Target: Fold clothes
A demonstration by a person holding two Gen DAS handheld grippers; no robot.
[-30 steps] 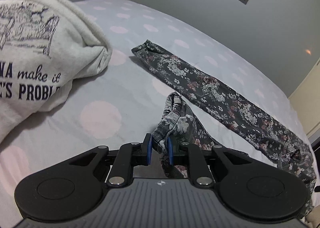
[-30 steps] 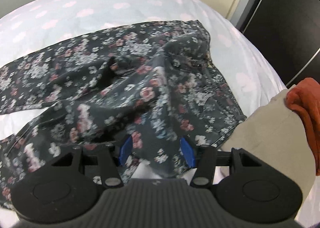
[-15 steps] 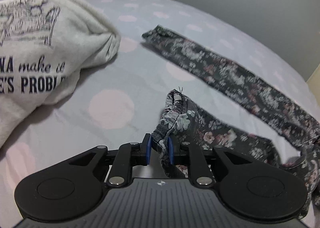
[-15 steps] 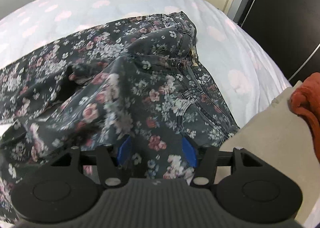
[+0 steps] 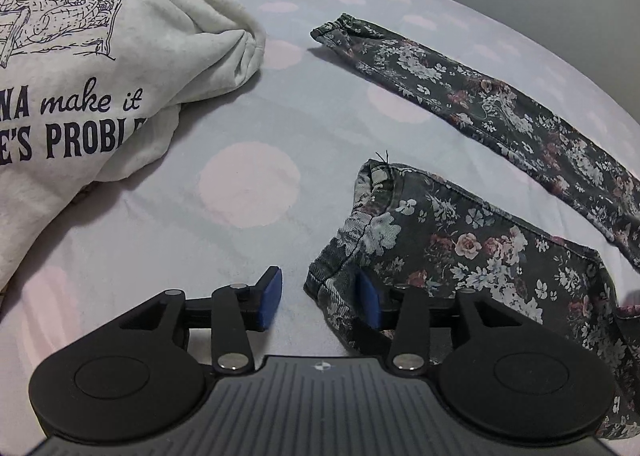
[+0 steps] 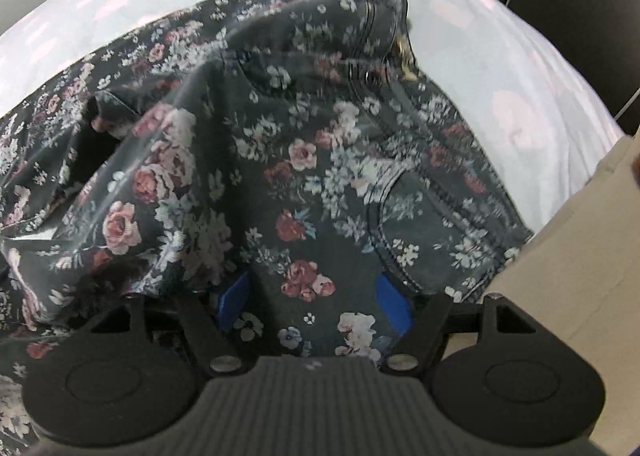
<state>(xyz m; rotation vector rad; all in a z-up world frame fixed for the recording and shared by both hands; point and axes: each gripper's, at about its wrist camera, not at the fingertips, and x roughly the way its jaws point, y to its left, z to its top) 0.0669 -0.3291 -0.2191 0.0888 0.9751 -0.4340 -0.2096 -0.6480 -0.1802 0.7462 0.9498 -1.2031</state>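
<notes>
I've let go: both grippers' jaws are opening, the floral trousers [image 5: 460, 244] now lie released on the bed [image 5: 248, 184], ready for folding.

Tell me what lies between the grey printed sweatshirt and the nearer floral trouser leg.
Only bare spotted bedsheet separates the sweatshirt from the trouser leg, seen in the left wrist view.

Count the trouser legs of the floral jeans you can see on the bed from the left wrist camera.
2. One leg lies stretched out across the far right of the bed; the other leg lies nearer, its hem beside the left gripper, whose jaws are opening.
</notes>
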